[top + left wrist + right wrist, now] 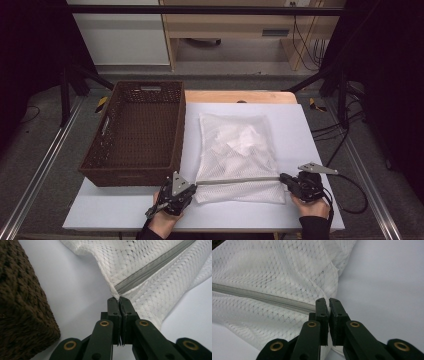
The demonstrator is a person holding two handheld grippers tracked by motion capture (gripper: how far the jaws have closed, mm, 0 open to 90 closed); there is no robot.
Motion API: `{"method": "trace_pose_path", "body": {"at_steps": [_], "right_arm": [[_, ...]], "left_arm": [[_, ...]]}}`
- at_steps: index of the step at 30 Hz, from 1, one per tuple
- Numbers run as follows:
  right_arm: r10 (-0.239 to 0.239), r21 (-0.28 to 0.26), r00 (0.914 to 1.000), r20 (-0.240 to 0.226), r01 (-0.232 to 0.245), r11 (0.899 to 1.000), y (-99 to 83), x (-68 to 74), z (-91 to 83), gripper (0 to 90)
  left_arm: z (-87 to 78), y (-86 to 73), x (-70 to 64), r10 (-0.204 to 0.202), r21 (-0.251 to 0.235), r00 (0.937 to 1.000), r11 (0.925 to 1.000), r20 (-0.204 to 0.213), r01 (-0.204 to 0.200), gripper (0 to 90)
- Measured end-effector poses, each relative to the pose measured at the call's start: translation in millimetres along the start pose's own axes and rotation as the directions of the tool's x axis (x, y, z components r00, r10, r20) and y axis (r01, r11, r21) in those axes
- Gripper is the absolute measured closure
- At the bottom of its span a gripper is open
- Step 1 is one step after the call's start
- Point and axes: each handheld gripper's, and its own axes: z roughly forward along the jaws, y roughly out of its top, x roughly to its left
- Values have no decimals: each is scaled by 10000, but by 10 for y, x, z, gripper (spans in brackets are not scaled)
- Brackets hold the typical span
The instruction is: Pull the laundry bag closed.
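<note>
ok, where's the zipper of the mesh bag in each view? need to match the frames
High view: the zipper runs as a grey line across the near end of the mesh bag, from the left gripper to the right gripper.
Left gripper view: it runs from the upper right down to the jaw tips.
Right gripper view: it runs from the left edge to the jaw tips.
Shared landmark: the white table surface.

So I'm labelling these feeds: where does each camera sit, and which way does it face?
High view: above the person's side, looking forward and down on table, basket, mesh bag; both hands show.
Left gripper view: rides the left gripper, facing bag and basket.
Right gripper view: rides the right gripper, facing the bag.
All share the zipper.
</note>
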Motion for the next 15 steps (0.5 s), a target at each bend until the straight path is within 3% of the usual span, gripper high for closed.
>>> {"method": "trace_pose_path", "body": {"at_steps": [7,9,12,15], "right_arm": [[-345,83,9994,95,345,9994,-32,6,70,860],[-201,34,9998,-9,201,9998,-35,-5,77,842],[-190,-130,9992,355,195,9997,-50,-15,78,691],[-273,-454,9978,599,301,9985,-55,-24,73,522]], "left_arm": [[27,-19,-2,-6,49,10000,10000,-63,6,868],[24,-17,20,-98,23,10000,9999,2,98,858],[8,-21,38,-97,-135,9998,9999,190,99,815],[-20,-13,46,-157,-324,9990,9993,428,171,690]]}}
